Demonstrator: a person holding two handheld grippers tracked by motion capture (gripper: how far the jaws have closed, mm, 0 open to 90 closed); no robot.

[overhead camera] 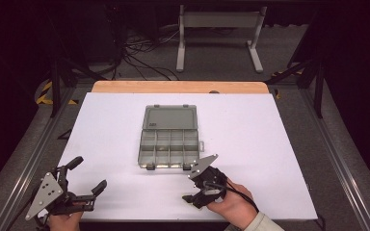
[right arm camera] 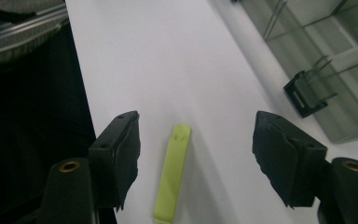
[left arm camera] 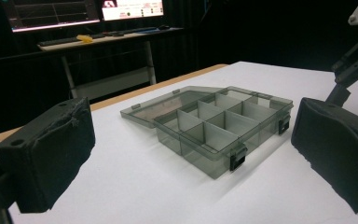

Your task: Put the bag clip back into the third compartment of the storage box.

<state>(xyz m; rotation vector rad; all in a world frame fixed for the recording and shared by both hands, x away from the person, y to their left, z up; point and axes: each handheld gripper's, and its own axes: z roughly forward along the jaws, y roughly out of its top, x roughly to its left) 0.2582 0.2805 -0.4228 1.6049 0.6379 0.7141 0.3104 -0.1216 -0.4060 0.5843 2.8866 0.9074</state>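
High view first: we see the white table spread across most of the scene, its far edge backed by a wooden strip. At its middle lies the smoky clear organiser box, its lid thrown back flat toward the far side and its divided compartments laid bare; black latches sit on its near wall. Our left gripper hovers over the near left corner of the table, well apart from the box, with its jaws spread wide and nothing between them; in the left gripper view the box sits ahead between those two padded jaws. Our right gripper is tipped down just in front of the box's near right corner. In the right gripper view its jaws stand apart over a small yellow-green strip lying flat on the table near the front edge, touching neither pad, with a box latch just beyond.
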